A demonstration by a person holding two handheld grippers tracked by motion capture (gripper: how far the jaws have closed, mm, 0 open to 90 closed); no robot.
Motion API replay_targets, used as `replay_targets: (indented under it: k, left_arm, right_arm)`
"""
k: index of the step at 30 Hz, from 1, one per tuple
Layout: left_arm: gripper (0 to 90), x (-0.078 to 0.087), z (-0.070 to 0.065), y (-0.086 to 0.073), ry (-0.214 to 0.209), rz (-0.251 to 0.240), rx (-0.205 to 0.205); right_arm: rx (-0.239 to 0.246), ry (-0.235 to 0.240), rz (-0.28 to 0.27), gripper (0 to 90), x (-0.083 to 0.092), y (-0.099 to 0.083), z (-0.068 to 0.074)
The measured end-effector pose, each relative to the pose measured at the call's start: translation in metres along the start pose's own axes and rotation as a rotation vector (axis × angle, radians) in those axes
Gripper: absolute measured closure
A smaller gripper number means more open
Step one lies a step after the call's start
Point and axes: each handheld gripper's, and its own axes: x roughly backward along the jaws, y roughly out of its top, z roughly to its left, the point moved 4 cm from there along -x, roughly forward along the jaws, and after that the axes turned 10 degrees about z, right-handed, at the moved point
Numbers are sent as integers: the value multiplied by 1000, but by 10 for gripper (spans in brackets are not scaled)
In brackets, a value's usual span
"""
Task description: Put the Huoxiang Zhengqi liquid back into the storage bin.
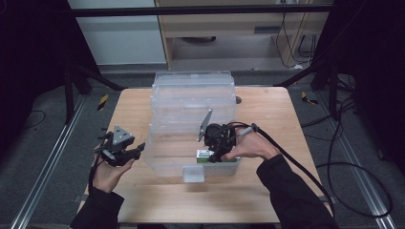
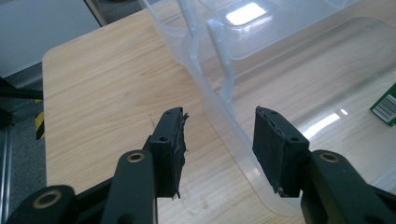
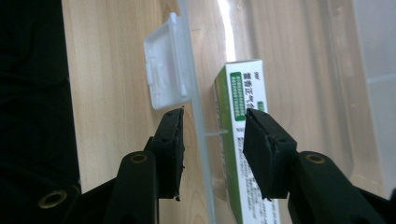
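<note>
Right gripper point(image 3: 212, 140) jaws are sitting nearest the lens, standing partly apart and straddling the near wall of the clear plastic bin point(image 3: 198, 93): one pad outside over the wooden table point(image 3: 107, 70), the other inside, against or just off the green-and-white carton point(image 3: 243, 112). Contact between that pad and the carton is hard to call from this angle; nothing is being squeezed between the two pads except the thin wall passing through the gap, and the pads don't look pressed on it. No earlier view to compare, so only the present stance counts.

High view: right gripper point(image 1: 217, 155) is reaching over the bin's point(image 1: 191, 95) front rim, carton point(image 1: 206, 155) lying on the bin floor right below it, at the near right corner. White latch tab point(image 3: 163, 70) is hanging on the outside of the wall, just ahead of the outer jaw.

Left gripper point(image 1: 125, 151) is hovering beside the bin's left wall, jaws wide, holding nothing. Its own view has the bin's corner point(image 2: 224, 93) running up between the pads point(image 2: 173, 149) without touching them, and a sliver of the carton point(image 2: 385, 105) far off to the inner side.

Judgement: step in hand is placing the carton in the bin, release looking done or nearly so. Next move calls for lifting the right gripper straight up, clearing the wall without dragging the carton or catching the latch.
</note>
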Motion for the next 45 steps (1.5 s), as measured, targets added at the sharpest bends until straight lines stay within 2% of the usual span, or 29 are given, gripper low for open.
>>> replay_targets:
  k: [6, 17, 28, 32, 36, 45]
  left_arm:
    - [526, 2, 9, -2, 14, -4, 23]
    - [524, 2, 18, -5, 27, 0, 44]
    - [525, -3, 19, -7, 37, 16, 42]
    - [525, -3, 20, -7, 41, 19, 43]
    - [525, -4, 19, -7, 40, 19, 43]
    - [525, -1, 20, -7, 42, 12, 45]
  right_arm:
    - [-7, 24, -10, 579, -10, 5, 5]
    - [-9, 53, -8, 557, -31, 8, 12]
    - [16, 48, 14, 572, -46, 9, 11]
    - [34, 52, 48, 599, -54, 10, 10]
    - [29, 69, 40, 618, -57, 10, 9]
    - [21, 74, 53, 645, -62, 12, 10]
